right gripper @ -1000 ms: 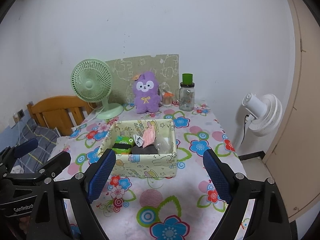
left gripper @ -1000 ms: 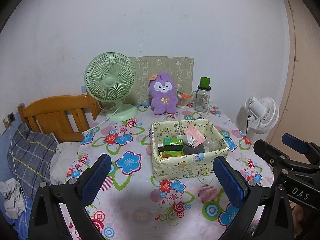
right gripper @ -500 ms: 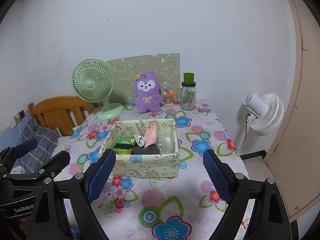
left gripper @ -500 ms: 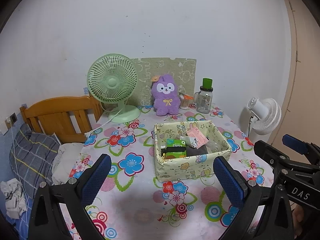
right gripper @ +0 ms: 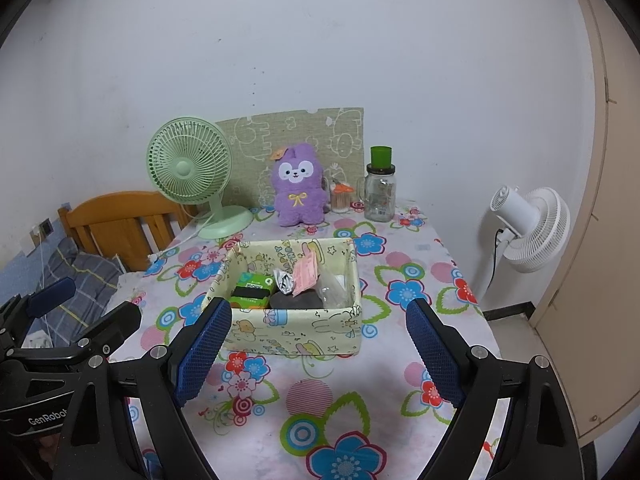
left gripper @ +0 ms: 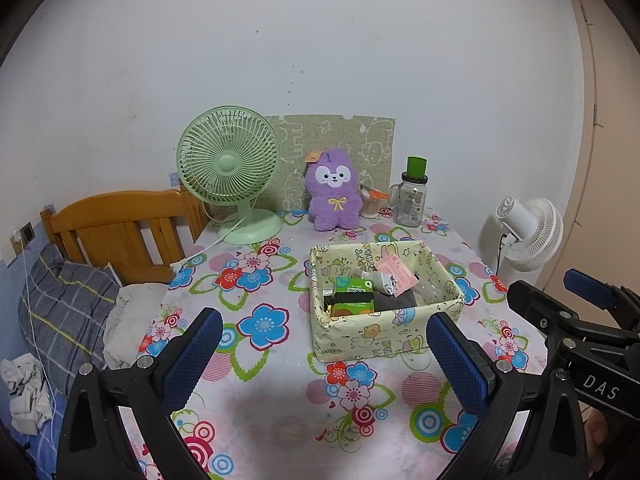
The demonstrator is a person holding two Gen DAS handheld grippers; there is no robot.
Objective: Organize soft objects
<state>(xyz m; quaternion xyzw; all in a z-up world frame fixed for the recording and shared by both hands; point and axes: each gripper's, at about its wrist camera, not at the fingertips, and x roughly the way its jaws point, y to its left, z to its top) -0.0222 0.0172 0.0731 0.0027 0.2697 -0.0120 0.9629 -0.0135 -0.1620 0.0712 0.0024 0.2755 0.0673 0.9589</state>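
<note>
Nothing much has changed since a second ago: my left gripper (left gripper: 324, 354) and right gripper (right gripper: 320, 340) hover released, empty, above the tablecloth (right gripper: 320, 392), purple plush (right gripper: 298, 186) upright behind the storage box (right gripper: 296, 330).

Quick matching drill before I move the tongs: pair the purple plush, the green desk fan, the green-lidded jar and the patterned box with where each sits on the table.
Things:
1. purple plush
2. green desk fan
3. green-lidded jar
4. patterned box

Places:
A. back left corner
B. mid-table, nearest the tongs
C. back, right of the plush
D. back centre, against the green board

Pairs: 1-D, 2-A, 3-C, 4-B
</note>
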